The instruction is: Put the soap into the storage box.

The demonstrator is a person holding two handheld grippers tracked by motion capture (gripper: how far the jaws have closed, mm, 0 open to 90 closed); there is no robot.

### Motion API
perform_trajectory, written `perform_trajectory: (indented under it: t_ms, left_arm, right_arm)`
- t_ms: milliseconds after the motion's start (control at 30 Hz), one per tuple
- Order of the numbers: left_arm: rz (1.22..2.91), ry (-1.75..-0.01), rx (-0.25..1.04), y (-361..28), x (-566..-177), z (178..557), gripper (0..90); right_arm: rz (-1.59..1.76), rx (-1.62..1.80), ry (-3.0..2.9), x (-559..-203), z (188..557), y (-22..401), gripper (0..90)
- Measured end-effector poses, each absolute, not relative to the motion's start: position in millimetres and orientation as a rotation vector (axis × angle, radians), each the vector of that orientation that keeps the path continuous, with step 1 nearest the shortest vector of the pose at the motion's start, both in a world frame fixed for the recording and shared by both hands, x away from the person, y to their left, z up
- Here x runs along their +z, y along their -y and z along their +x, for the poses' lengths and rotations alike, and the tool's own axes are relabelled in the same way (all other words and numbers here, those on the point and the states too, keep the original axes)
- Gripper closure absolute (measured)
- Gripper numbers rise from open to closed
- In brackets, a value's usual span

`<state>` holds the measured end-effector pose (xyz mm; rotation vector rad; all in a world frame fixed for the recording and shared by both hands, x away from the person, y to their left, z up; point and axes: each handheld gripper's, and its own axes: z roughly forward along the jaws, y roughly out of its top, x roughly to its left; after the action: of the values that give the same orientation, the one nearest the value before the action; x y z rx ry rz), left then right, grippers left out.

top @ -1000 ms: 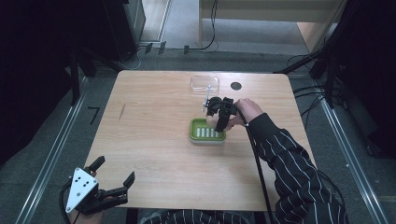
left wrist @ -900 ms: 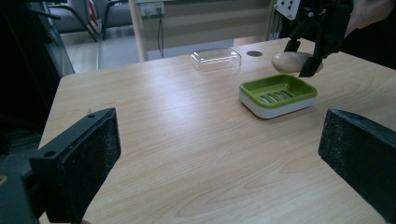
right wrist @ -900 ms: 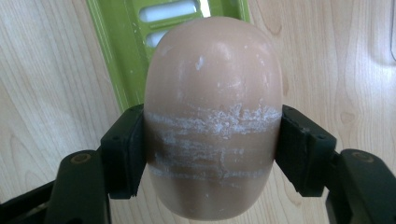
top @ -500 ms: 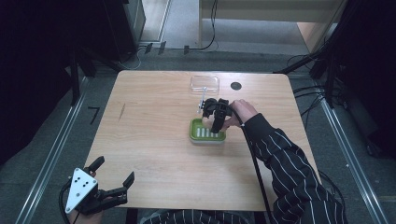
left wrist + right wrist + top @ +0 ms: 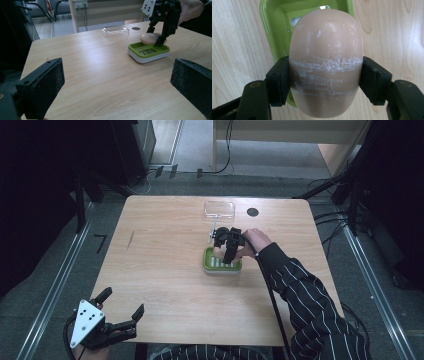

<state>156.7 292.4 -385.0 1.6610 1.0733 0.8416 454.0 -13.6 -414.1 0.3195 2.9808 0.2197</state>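
A beige oval soap bar with white scuff lines sits between the pads of my right gripper, which is shut on its sides. The soap hangs tilted over the far end of a green soap dish with a slotted floor. I cannot tell whether it touches the rim. In the high view the right gripper points down over the dish at the table's middle right. My left gripper stands open with nothing in it, off the table's front left edge.
A clear plastic lid lies on the wooden table behind the dish, with a round black cable hole to its right. The right gripper's cable runs along a striped sleeve. Dark frames flank the table.
The right gripper has drifted a little to the left over the dish, soap still in its jaws. The left gripper has not moved.
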Motion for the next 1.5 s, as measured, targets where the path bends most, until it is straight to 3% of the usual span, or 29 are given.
perform_trajectory:
  t_ms: [1500]
  left_arm:
    - [1.665,-1.068,0.837,-293,-385,158,0.0]
  right_arm:
    - [0.344,0.212,-3.012,-440,458,7,32.7]
